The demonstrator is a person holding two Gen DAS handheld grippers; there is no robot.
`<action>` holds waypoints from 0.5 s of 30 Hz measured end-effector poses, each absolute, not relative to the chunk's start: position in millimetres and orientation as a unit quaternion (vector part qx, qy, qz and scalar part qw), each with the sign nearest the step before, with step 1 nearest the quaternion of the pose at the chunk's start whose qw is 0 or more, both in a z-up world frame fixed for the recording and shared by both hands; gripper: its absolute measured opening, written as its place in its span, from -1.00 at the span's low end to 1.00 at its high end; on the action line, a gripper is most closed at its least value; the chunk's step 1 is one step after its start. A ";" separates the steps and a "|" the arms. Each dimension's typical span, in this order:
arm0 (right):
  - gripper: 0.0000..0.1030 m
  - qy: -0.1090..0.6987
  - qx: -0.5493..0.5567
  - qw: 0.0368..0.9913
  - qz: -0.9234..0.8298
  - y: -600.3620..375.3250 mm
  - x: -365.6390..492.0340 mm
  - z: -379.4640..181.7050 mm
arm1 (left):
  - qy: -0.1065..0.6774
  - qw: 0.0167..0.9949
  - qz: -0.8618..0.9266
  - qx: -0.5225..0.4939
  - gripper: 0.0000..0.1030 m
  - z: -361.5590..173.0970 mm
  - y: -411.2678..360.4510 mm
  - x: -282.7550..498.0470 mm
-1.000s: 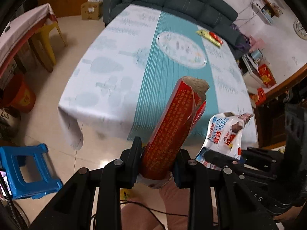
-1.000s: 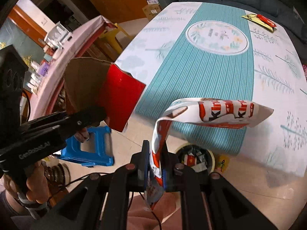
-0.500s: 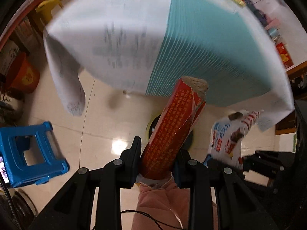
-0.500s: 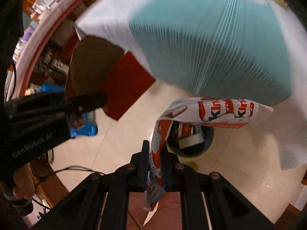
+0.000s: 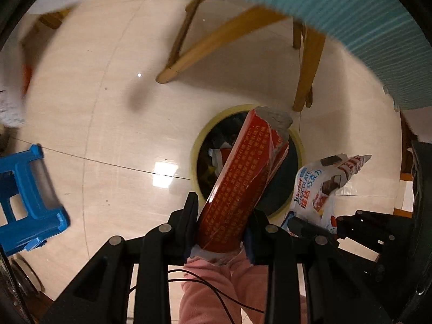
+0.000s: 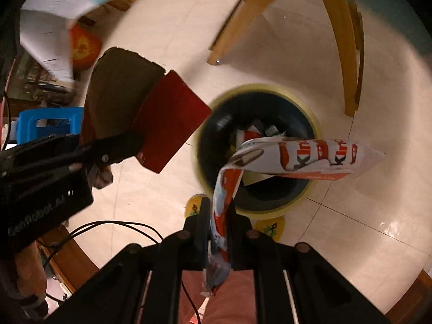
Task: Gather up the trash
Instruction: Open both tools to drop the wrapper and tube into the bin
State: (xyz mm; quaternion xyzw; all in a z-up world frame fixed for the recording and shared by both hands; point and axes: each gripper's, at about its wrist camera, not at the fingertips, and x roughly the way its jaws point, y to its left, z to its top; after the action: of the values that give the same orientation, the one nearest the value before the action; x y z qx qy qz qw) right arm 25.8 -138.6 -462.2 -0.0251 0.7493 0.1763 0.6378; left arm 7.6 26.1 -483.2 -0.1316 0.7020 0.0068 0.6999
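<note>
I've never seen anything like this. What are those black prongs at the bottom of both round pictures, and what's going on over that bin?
There is no robot here: a person holds a hand tool with a two-fingered claw in each hand. Each tool carries a wide-angle camera looking along its fingers, hence the round, bent pictures.

The left camera shows the left claw clamped on a torn red cardboard box. The right camera shows the right claw pinching a white and red chocolate wrapper. Each picture also catches the other tool beside it.

Both point down at a tiled floor, over a round yellow-rimmed trash bin that already holds rubbish. A blue plastic stool stands nearby, and wooden table legs rise under a teal tablecloth.
</note>
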 end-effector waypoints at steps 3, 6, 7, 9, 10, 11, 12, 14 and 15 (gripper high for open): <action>-0.79 0.752 -0.027 0.634 0.181 -144.0 34.7 -484.1 | 0.703 0.700 0.001 -0.128 -0.33 -503.6 16.4 21.6; -0.78 0.750 -0.042 0.632 0.192 -149.5 41.5 -499.5 | 0.705 0.699 -0.001 -0.117 -0.21 -515.3 11.3 30.6; -0.77 0.750 -0.045 0.630 0.195 -150.6 44.1 -505.0 | 0.706 0.699 -0.003 -0.114 -0.20 -518.6 9.7 33.6; -0.74 0.754 -0.050 0.624 0.200 -154.4 47.7 -512.7 | 0.709 0.696 -0.007 -0.111 -0.10 -521.7 7.8 35.7; -0.73 0.754 -0.054 0.622 0.201 -154.5 47.4 -515.4 | 0.710 0.696 -0.006 -0.108 -0.08 -523.1 6.8 36.3; -0.73 0.755 -0.059 0.621 0.203 -155.0 48.3 -519.0 | 0.711 0.695 -0.006 -0.107 -0.01 -522.4 6.9 37.3; -0.73 0.755 -0.062 0.620 0.205 -155.2 48.8 -521.2 | 0.711 0.695 -0.003 -0.108 0.16 -523.0 6.3 38.3; -0.71 0.755 -0.066 0.618 0.208 -155.8 50.3 -523.5 | 0.710 0.695 0.005 -0.113 0.42 -522.8 6.2 37.6; -0.65 0.755 -0.063 0.618 0.211 -156.4 48.5 -521.2 | 0.709 0.695 0.010 -0.118 0.46 -522.8 6.9 37.6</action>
State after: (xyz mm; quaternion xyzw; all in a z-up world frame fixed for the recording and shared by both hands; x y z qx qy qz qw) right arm 48.5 -156.5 -521.2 -0.0626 0.7548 0.2106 0.6181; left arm 37.6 6.9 -522.8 -0.1182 0.7089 0.0099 0.6953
